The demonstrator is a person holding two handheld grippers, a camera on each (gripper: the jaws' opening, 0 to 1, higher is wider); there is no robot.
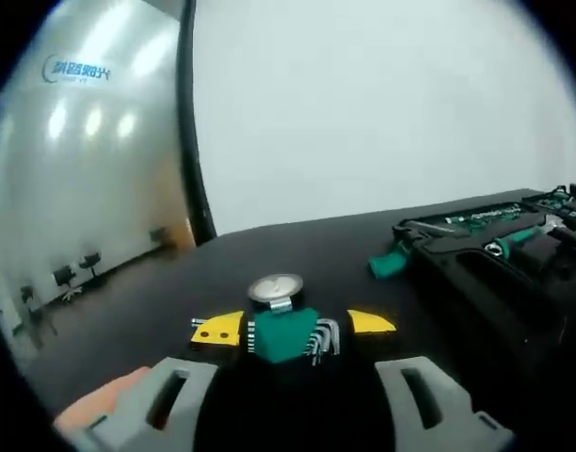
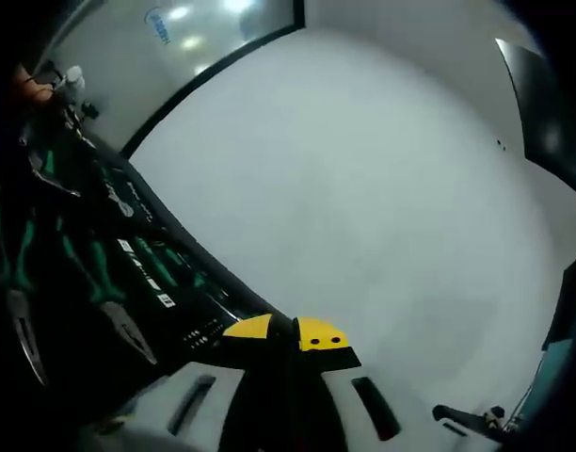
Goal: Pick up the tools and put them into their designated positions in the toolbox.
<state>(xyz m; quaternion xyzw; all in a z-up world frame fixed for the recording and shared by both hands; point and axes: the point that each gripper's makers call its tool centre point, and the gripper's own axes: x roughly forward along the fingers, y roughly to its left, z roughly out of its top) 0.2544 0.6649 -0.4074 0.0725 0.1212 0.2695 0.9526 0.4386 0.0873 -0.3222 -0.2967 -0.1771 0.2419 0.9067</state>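
My left gripper is shut on a green hex key set, held between the yellow jaw tips just above the black table. A round metal piece sits on top of the set. The open black toolbox lies to the right, with a green-handled screwdriver at its near corner. In the right gripper view the toolbox spreads across the left, holding green-handled pliers and screwdrivers in their slots. My right gripper is shut, its yellow tips together with nothing visible between them.
A white wall stands behind the table. A glass partition with chairs beyond it is on the left. A hand shows at the lower left of the left gripper view. Bare table lies between the gripper and the toolbox.
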